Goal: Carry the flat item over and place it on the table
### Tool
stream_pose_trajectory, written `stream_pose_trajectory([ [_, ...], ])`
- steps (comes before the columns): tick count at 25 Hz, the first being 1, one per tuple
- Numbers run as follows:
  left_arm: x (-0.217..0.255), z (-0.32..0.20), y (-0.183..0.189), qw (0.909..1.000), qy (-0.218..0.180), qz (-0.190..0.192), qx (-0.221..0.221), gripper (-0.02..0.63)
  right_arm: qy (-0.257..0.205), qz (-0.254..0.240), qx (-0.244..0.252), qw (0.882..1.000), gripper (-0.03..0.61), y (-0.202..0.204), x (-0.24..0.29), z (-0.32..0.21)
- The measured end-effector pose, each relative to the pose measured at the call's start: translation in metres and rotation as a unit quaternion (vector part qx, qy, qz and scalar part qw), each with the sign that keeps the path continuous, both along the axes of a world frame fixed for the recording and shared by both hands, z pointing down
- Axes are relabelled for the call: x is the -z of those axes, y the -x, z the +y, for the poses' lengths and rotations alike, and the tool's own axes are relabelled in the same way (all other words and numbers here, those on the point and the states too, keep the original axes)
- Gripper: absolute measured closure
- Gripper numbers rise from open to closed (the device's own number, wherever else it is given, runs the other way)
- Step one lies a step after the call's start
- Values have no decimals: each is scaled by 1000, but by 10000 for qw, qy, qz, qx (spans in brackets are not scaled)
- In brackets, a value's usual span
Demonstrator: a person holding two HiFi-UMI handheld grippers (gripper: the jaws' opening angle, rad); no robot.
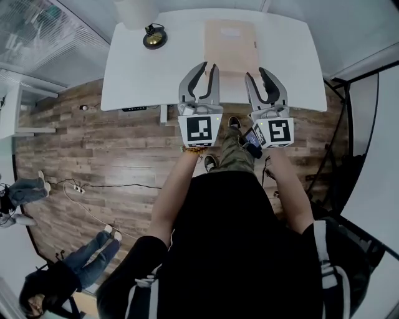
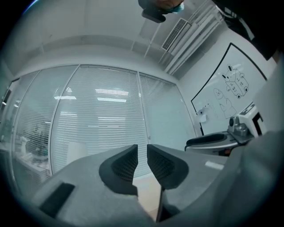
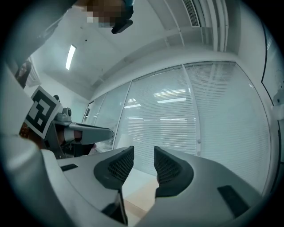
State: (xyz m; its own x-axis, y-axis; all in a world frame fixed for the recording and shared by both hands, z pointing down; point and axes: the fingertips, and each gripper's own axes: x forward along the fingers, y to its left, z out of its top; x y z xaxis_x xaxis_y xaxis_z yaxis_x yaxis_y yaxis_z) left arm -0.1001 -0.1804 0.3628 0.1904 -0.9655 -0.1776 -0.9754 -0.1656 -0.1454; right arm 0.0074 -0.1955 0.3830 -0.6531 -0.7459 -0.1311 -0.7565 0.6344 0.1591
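Note:
A flat tan board (image 1: 230, 43) lies on the white table (image 1: 143, 75), its long side running away from me. My left gripper (image 1: 208, 67) hovers at the board's near left corner. Its jaws stand almost together with a thin slit, and nothing is between the pads (image 2: 126, 165). My right gripper (image 1: 257, 73) is at the near right corner, with a clear gap and nothing between its pads (image 3: 167, 167). Both gripper views point up at the window blinds. The tan board (image 2: 146, 195) shows low between the left gripper (image 2: 142, 155) jaws, and the board (image 3: 142, 195) shows likewise below the right gripper (image 3: 143, 157).
A round black object (image 1: 154, 38) and a white cylinder (image 1: 136, 11) stand at the table's far left. Below the table edge are a wooden floor and cables (image 1: 81, 187). People stand at the lower left (image 1: 87, 258). A whiteboard (image 2: 230, 84) hangs on the right wall.

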Motion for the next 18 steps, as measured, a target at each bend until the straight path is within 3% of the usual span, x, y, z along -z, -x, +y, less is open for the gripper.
stream_pose_trajectory([
  [5, -9, 16, -3, 9999, -32, -98, 1, 553, 88, 101, 47, 9999, 482, 3, -15, 15],
  [18, -51, 45, -21, 9992, 315, -195, -120, 580, 436, 555, -242, 9972, 571, 0, -53, 53],
])
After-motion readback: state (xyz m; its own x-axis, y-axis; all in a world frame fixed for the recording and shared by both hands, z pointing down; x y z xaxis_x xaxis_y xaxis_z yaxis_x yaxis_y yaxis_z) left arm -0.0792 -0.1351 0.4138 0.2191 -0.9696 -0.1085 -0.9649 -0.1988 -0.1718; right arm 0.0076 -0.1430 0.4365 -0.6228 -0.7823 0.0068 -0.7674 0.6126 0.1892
